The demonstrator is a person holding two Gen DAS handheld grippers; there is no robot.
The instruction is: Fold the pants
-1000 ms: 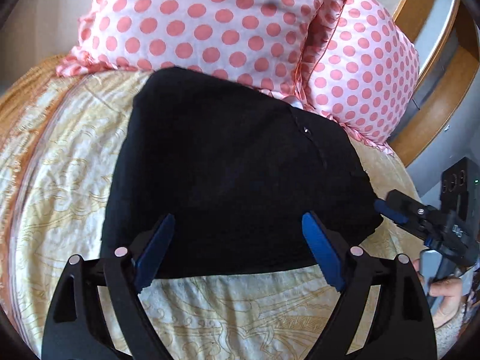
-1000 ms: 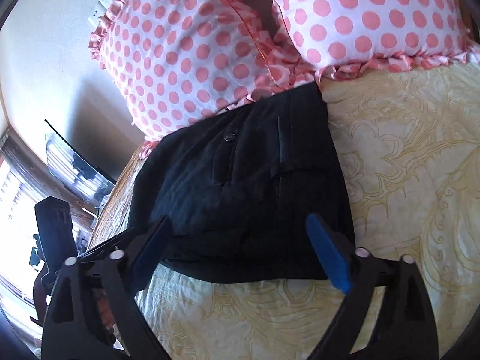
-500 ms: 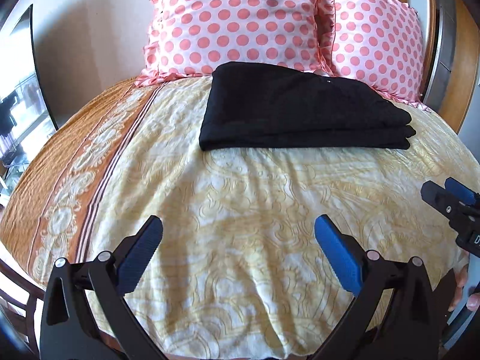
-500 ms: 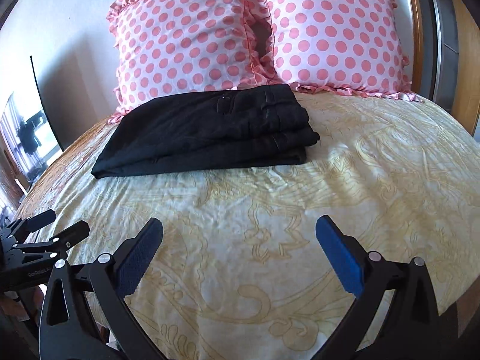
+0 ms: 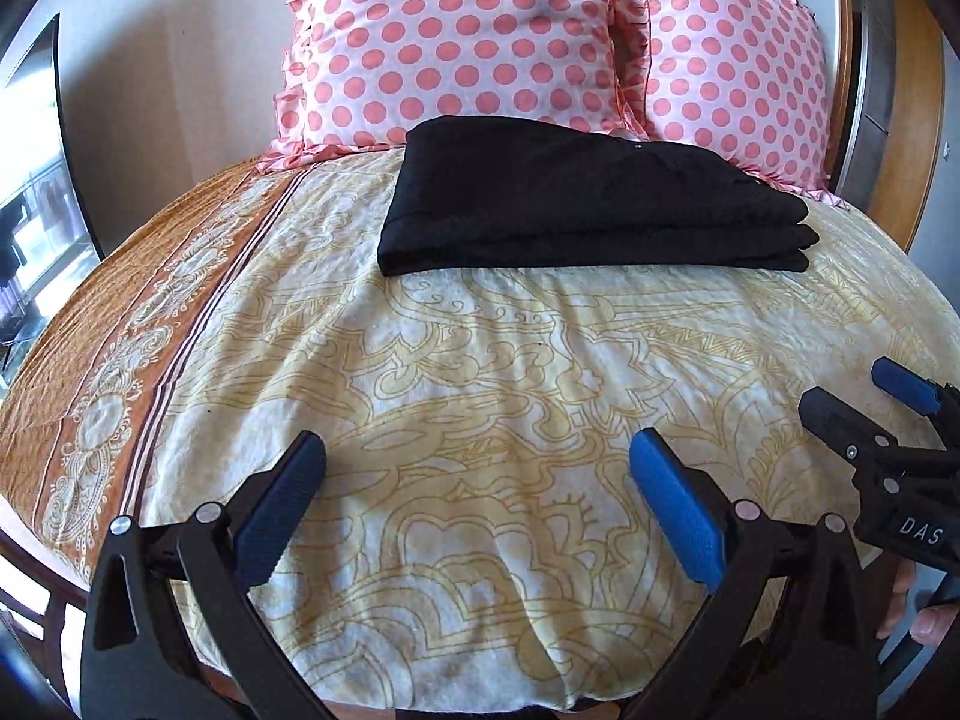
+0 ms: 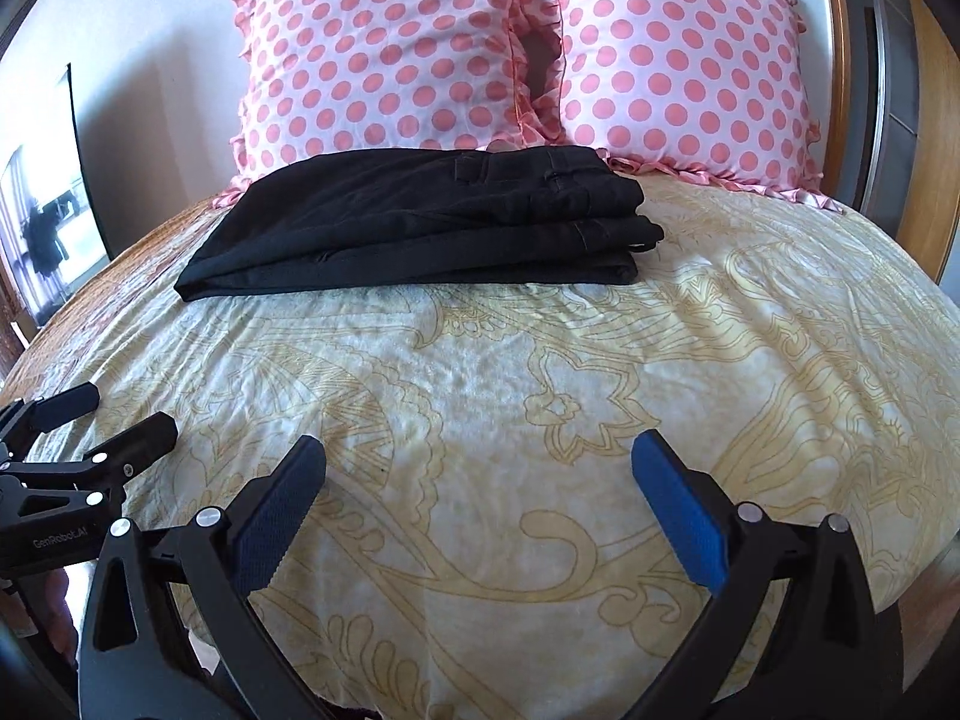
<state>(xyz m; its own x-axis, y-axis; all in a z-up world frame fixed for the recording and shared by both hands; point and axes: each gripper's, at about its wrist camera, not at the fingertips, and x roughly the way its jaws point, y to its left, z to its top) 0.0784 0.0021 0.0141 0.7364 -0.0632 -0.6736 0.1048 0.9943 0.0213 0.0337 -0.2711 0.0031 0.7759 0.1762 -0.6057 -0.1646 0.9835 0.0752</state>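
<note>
Folded black pants [image 5: 591,198] lie as a flat, layered rectangle on the bedspread [image 5: 480,372], near the head edge of the bed and touching the lower frills of the two polka-dot pillows [image 5: 456,36] that stand upright behind them. In the right wrist view the pants [image 6: 420,222] show stacked layers with stitched seams along their right-hand end (the waistband end, with a pocket flap visible on top).

The left gripper [image 5: 477,498] hangs above the foot edge of the bed, well apart from the pants; its blue-padded fingers [image 5: 678,510] are spread wide with only bedspread showing between them. The right gripper [image 6: 480,498] is likewise over the foot edge, its jaws spread wide and nothing between its pads [image 6: 681,516]. Each gripper appears at the margin of the other's view: the right gripper [image 5: 864,414] at the right edge of the left wrist view, with fingertips of the person's hand [image 5: 912,612] below it, and the left gripper [image 6: 90,420] at the left edge of the right wrist view.

An orange patterned border [image 5: 120,372] runs along the left side of the bedspread. A wooden headboard [image 6: 918,120] curves behind the pillows at right.
</note>
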